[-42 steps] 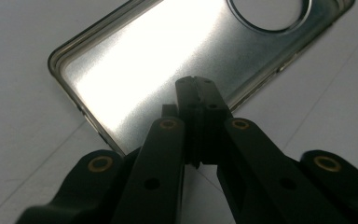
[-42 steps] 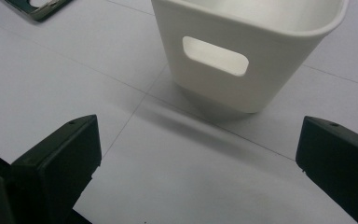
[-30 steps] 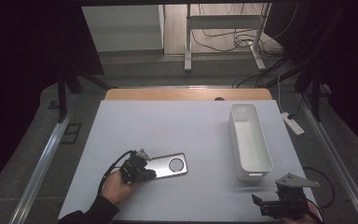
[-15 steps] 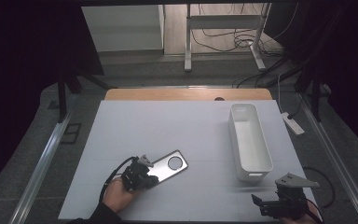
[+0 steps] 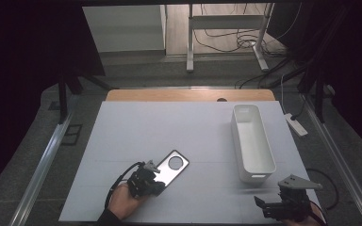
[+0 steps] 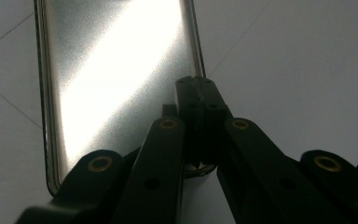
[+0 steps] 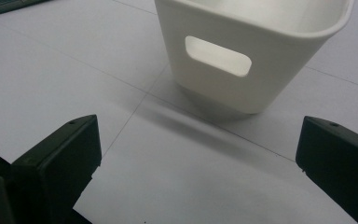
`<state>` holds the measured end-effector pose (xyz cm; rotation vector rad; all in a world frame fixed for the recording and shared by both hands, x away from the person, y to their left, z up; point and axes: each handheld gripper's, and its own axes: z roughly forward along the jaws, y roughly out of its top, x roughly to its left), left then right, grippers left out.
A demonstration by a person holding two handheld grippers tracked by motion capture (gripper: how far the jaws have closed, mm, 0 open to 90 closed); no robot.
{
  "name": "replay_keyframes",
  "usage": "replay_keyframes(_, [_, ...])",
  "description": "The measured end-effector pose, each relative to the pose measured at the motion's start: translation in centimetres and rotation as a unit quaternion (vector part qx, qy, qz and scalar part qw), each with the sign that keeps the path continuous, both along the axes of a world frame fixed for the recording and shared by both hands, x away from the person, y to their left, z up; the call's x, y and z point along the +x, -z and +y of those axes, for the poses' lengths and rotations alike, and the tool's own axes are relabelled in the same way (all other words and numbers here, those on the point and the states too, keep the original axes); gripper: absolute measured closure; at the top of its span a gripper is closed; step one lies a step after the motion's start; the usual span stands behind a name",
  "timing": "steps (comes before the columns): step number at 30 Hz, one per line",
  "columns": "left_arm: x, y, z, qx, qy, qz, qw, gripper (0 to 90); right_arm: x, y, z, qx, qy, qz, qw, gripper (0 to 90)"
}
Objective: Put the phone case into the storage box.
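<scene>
A shiny metal plate [image 5: 172, 168] with rounded corners and a round hole lies tilted on the white table [image 5: 169, 127]. My left gripper [image 5: 154, 182] is at the plate's near end, held by a hand at the lower left. In the left gripper view its jaws [image 6: 196, 91] are shut together, tips resting at the plate's [image 6: 116, 79] right edge, nothing visible between them. My right gripper [image 5: 283, 201] stays at the lower right, just short of the white bin's [image 5: 252, 141] near end. Its jaws [image 7: 198, 154] stand wide open over bare table, facing the bin's handle slot [image 7: 218, 56].
The long white bin stands at the right side of the table and looks empty. A wooden strip [image 5: 188, 95] runs along the table's far edge. Metal rails [image 5: 42, 165] flank the table, and cables lie on the floor beyond.
The left hand and its gripper moved a little to the right. The plate turned with it, its hole end swinging up and away to the right. The right gripper stayed still.
</scene>
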<state>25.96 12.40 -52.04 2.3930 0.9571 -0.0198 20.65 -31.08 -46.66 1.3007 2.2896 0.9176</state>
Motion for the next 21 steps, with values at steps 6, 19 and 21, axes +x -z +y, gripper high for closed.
replay_keyframes(6, [0.1, -0.7, 0.4, -0.010, -0.006, -0.014, 0.9998, 89.0, 0.0, 0.0, 0.0, 0.000, 0.000, 0.000, 1.0000, 0.4])
replay_keyframes(19, [0.7, -2.3, 1.4, 0.000, -0.026, -0.039, 0.9989, 70.2, 0.0, 0.0, 0.0, 0.000, 0.002, 0.001, 1.0000, 0.4])
replay_keyframes(21, [0.8, -2.5, 1.5, 0.004, -0.028, -0.043, 0.9986, 65.5, 0.1, 0.0, 0.0, 0.000, 0.002, 0.002, 1.0000, 0.4])
